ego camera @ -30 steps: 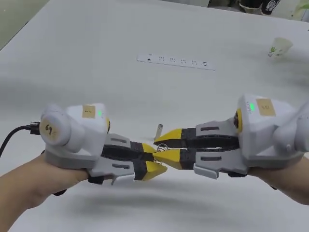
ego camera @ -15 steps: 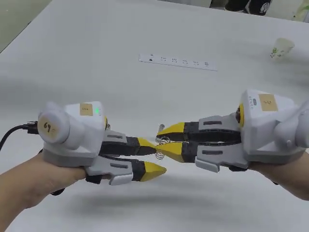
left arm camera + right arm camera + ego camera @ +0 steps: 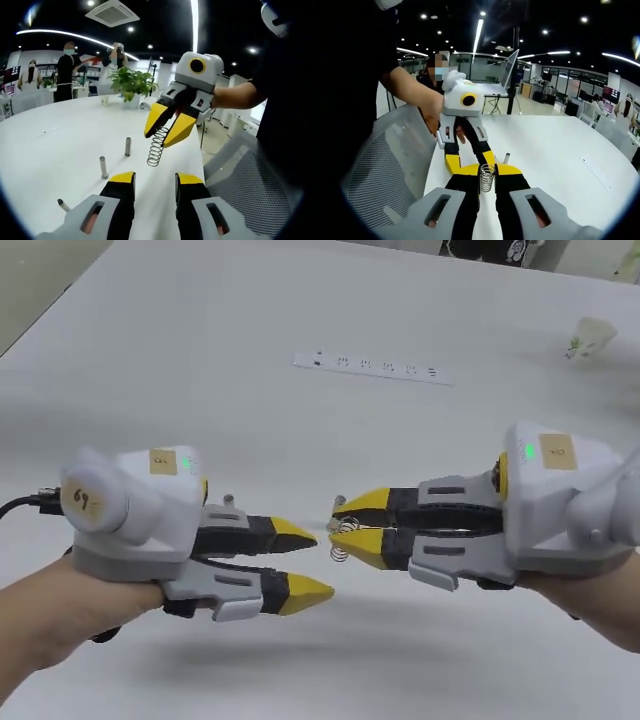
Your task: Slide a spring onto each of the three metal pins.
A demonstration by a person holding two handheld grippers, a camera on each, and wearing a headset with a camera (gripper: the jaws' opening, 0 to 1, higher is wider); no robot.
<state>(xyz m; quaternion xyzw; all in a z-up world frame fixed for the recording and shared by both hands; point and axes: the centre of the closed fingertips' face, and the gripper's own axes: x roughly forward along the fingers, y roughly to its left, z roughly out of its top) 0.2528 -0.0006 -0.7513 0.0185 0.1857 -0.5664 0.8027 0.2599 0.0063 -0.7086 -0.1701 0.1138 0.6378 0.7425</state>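
My right gripper point(image 3: 342, 526) is shut on a small metal spring point(image 3: 339, 553), which hangs out of its yellow tips above the white table point(image 3: 200, 360). In the right gripper view the spring point(image 3: 487, 178) stands pinched between the jaws of my right gripper point(image 3: 488, 171). My left gripper point(image 3: 309, 562) faces it from the left, open and holding nothing, a short gap away. The left gripper view looks over my left gripper point(image 3: 155, 178) at the held spring point(image 3: 156, 146). On the table are a pin wearing a spring point(image 3: 128, 146), a bare upright pin point(image 3: 103, 167) and a pin lying flat point(image 3: 62, 205).
A white power strip point(image 3: 373, 368) lies across the table farther back. A paper cup point(image 3: 588, 337) rests at the far right. A mesh chair point(image 3: 250, 195) stands by the table edge; people and a potted plant point(image 3: 131, 82) are far behind.
My left gripper has opened, let go at the spring and drawn back to the left. The right gripper keeps the spring and has barely moved.
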